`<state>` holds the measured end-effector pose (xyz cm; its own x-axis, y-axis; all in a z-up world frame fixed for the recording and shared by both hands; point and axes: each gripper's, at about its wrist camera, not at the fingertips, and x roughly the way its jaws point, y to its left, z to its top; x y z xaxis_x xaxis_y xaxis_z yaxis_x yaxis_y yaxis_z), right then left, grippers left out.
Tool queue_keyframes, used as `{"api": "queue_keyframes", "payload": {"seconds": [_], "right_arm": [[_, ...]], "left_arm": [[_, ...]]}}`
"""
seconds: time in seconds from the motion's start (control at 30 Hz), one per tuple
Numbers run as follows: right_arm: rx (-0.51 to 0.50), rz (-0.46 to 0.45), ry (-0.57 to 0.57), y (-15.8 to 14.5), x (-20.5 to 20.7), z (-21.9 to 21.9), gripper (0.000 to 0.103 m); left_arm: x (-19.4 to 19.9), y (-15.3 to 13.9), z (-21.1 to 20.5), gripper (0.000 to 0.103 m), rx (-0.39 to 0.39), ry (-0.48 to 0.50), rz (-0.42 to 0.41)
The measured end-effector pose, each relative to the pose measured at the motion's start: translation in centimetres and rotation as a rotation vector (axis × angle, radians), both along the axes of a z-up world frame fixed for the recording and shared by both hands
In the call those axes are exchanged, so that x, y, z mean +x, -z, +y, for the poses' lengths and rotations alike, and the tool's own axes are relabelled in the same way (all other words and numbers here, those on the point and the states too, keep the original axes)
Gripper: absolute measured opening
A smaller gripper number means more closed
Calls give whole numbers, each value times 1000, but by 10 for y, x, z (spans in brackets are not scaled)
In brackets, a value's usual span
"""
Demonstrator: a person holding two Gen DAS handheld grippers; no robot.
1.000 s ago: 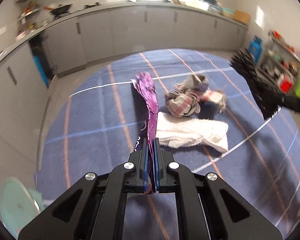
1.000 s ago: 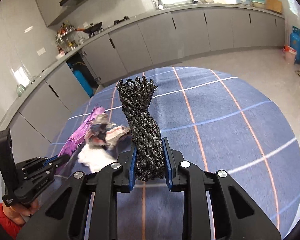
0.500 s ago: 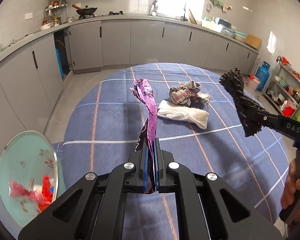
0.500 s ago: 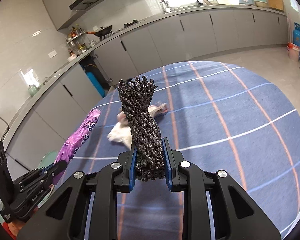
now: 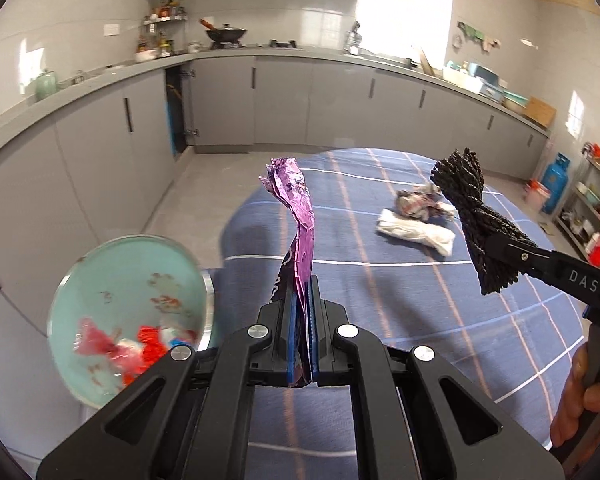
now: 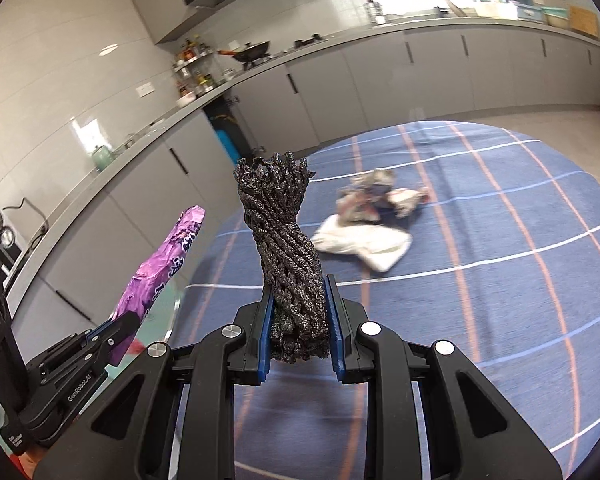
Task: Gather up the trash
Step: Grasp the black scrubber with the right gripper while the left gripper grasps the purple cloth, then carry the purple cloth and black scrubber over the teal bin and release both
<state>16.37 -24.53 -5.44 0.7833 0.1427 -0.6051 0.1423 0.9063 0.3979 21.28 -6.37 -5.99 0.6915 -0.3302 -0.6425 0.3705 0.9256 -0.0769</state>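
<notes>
your left gripper (image 5: 303, 300) is clamped tight on a crumpled purple foil wrapper (image 5: 296, 216), which stands up out of the blue pads and twists toward the top. in the right wrist view the same wrapper (image 6: 160, 268) sticks up at the lower left, pinched in that gripper's black frame.

your right gripper (image 6: 300, 312) is closed on a bundle of dark twisted cord (image 6: 284, 248) — the pads press both its sides, and its frayed end fans out at the top. from the left wrist view the bundle (image 5: 476, 224) hangs at the right, held above the cloth, with your hand (image 5: 584, 396) on the handle at the frame's edge.

below and left of your left gripper sits a pale green bin (image 5: 66, 296), its opening facing up, with red and white scraps (image 5: 140, 346) inside. it stands off the edge of the blue checked tablecloth (image 5: 440, 312).

farther out on the cloth lie a folded white towel (image 5: 416, 234) and, touching its far side, a crumpled wad of printed paper or fabric (image 5: 416, 202) — blurred in the right wrist view, so you can't tell which. both are well apart from either gripper.
</notes>
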Motion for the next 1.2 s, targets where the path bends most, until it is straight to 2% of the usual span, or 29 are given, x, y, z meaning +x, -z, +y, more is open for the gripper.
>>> {"api": "queue_keyframes", "payload": {"seconds": [0.63, 0.9, 1.2], "right_arm": [[4, -12, -217, -9, 23, 119, 24], [-14, -7, -281, -9, 35, 158, 24], [-15, 13, -318, -2, 46, 181, 24]], "left_arm": [[-12, -5, 97, 5, 8, -215, 1], [-7, 3, 132, 5, 1, -270, 18], [-3, 11, 152, 5, -9, -300, 34]]}}
